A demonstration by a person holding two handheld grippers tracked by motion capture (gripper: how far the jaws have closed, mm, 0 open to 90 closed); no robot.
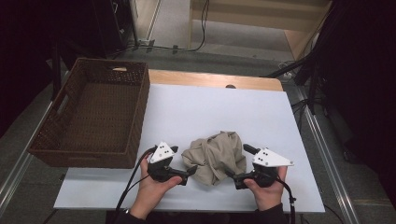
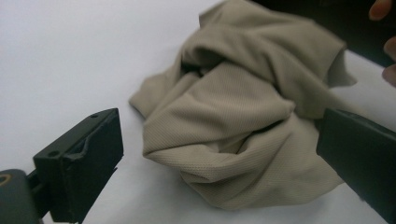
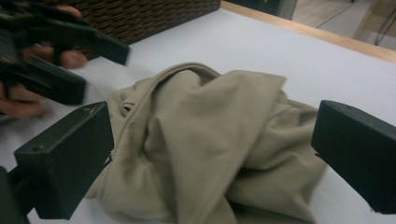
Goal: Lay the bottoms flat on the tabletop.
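A crumpled beige cloth (image 1: 215, 157) lies in a heap on the white table cover (image 1: 210, 107), near the front edge. My left gripper (image 1: 184, 161) sits just left of it, held in a hand, jaws spread wide and pointing at the cloth. In the left gripper view the cloth (image 2: 233, 121) lies ahead between the open jaws of the left gripper (image 2: 219, 154), untouched by its pads. My right gripper (image 1: 238, 162) stands at the cloth's right side, also open. In the right gripper view the cloth (image 3: 210, 140) lies between the wide jaws of the right gripper (image 3: 210, 149), with the left gripper (image 3: 46, 51) beyond.
A brown wicker basket (image 1: 140, 116), with nothing inside, stands at the table's left, overhanging the edge. A wooden strip (image 1: 215, 79) runs along the far edge. Dark stands and cables surround the table on the floor.
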